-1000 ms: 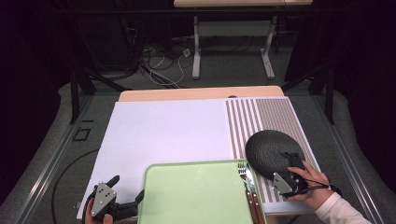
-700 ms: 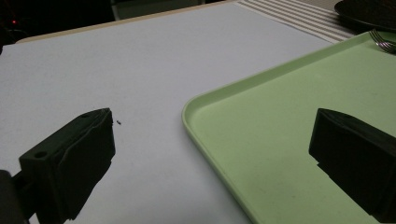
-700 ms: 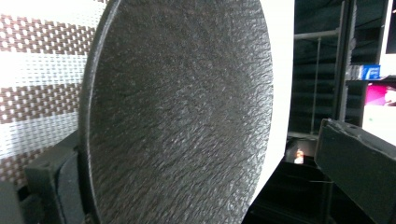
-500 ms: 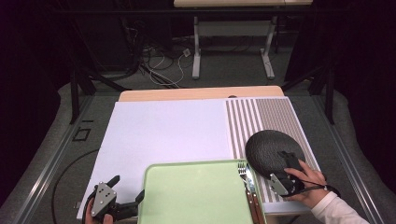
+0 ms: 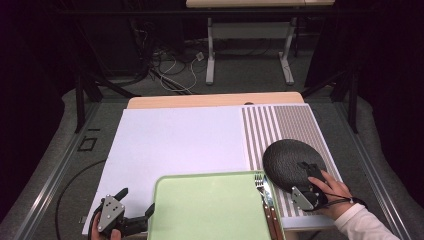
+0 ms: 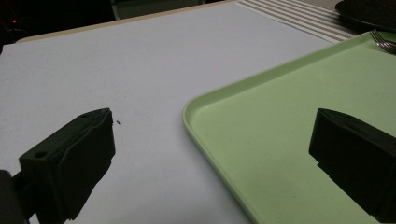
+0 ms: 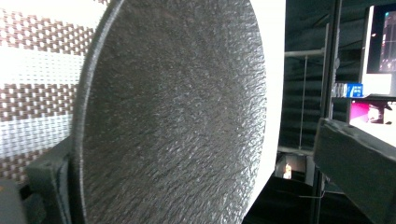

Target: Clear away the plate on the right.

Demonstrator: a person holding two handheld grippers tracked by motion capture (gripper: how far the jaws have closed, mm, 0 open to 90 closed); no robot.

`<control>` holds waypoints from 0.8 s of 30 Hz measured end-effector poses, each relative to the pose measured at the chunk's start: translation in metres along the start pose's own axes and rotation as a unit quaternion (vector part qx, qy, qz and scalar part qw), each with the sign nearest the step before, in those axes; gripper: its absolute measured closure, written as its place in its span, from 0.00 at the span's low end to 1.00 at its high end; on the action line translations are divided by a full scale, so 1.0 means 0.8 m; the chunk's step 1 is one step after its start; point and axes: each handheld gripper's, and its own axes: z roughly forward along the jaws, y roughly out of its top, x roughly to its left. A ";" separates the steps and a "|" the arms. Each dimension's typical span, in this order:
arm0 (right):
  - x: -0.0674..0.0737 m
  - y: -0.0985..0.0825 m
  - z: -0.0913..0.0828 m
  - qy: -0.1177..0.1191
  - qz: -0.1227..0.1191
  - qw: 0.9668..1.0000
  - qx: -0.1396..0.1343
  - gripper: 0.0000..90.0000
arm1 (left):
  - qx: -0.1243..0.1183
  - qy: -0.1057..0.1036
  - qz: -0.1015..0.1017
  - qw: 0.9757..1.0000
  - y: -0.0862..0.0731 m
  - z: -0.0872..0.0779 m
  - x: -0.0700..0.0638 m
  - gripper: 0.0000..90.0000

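Nothing moved: right gripper (image 5: 306, 181) fingers straddle black plate (image 5: 290, 161) rim, unclosed; left gripper (image 5: 131, 210) open.

We see a black textured plate (image 5: 287, 161), a light green tray (image 5: 210, 210), and a brown-and-white striped placemat (image 5: 285, 125).
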 end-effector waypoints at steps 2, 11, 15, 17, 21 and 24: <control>0.000 -0.001 0.000 -0.005 -0.005 1.000 -0.004 0.00 | 0.000 0.000 0.000 1.000 0.000 0.000 0.000 0.01; 0.008 -0.001 0.002 -0.040 -0.003 0.999 -0.008 0.00 | 0.001 0.001 0.000 1.000 0.000 0.001 0.000 0.01; 0.005 -0.001 0.003 -0.040 -0.002 0.999 -0.006 0.00 | 0.001 0.001 -0.001 1.000 0.000 0.001 0.000 0.01; 0.003 0.001 0.004 -0.037 -0.007 0.999 -0.003 0.00 | 0.001 0.001 -0.001 1.000 0.000 0.001 0.000 0.01; 0.002 0.003 0.002 -0.028 -0.006 1.000 0.003 0.04 | 0.001 0.000 -0.001 1.000 0.000 0.001 0.000 0.01; -0.002 0.005 -0.003 -0.028 -0.003 1.000 0.006 0.08 | 0.001 0.000 -0.001 1.000 0.000 0.001 0.000 0.01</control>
